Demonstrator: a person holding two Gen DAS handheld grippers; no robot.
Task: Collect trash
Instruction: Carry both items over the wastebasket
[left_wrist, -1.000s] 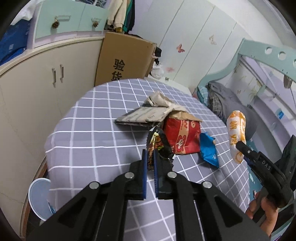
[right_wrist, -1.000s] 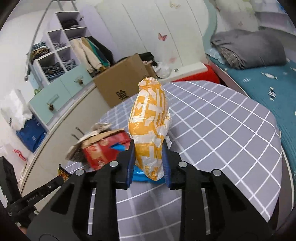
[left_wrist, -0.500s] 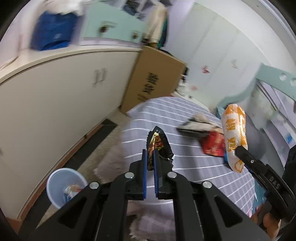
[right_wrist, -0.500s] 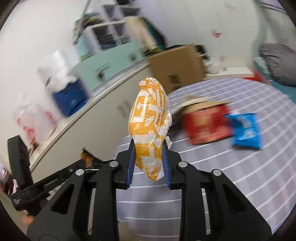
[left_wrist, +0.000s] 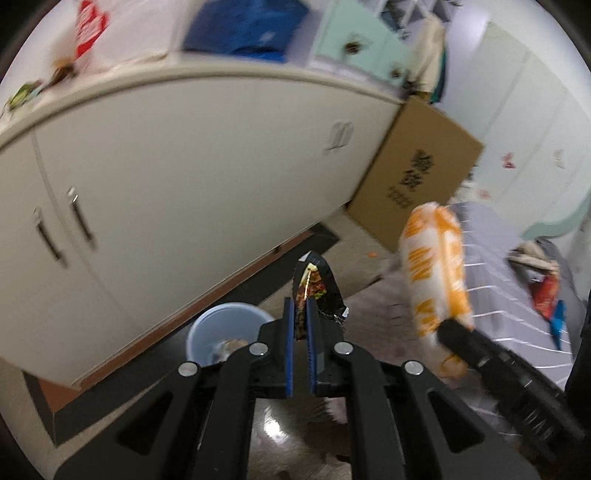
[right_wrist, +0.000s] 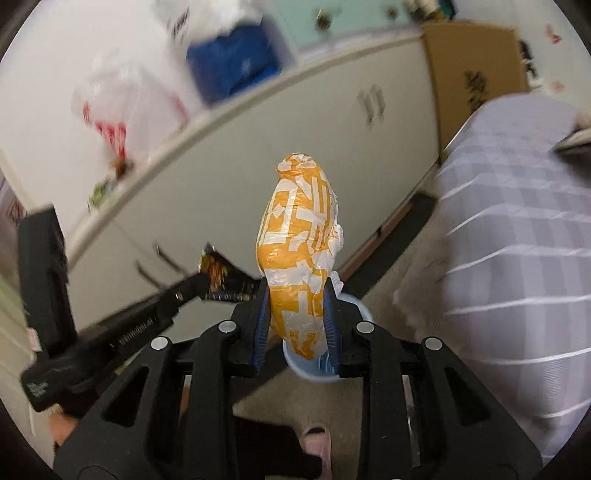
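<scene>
My left gripper (left_wrist: 301, 317) is shut on a dark snack wrapper (left_wrist: 314, 282) with red and gold print, which sticks up past the blue pads. A pale blue bin (left_wrist: 221, 332) stands on the floor just left of it, with some trash inside. My right gripper (right_wrist: 295, 317) is shut on an orange and white plastic bag (right_wrist: 299, 254), held upright. In the right wrist view the bin's rim (right_wrist: 306, 371) shows under the bag, and the left gripper (right_wrist: 205, 286) with its wrapper (right_wrist: 221, 277) reaches in from the left. The left wrist view shows the bag (left_wrist: 436, 266) at the right.
A long cream cabinet (left_wrist: 184, 166) runs behind the bin. A cardboard box (left_wrist: 417, 184) leans at its far end. The table with the grey checked cloth (right_wrist: 517, 258) is on the right, with more trash (left_wrist: 546, 291) on it. A person's slippered foot (right_wrist: 314, 439) is below.
Both grippers swung left off the table and dipped toward the floor, each keeping its load. The bin has come close beneath them, and the table trash now lies far right.
</scene>
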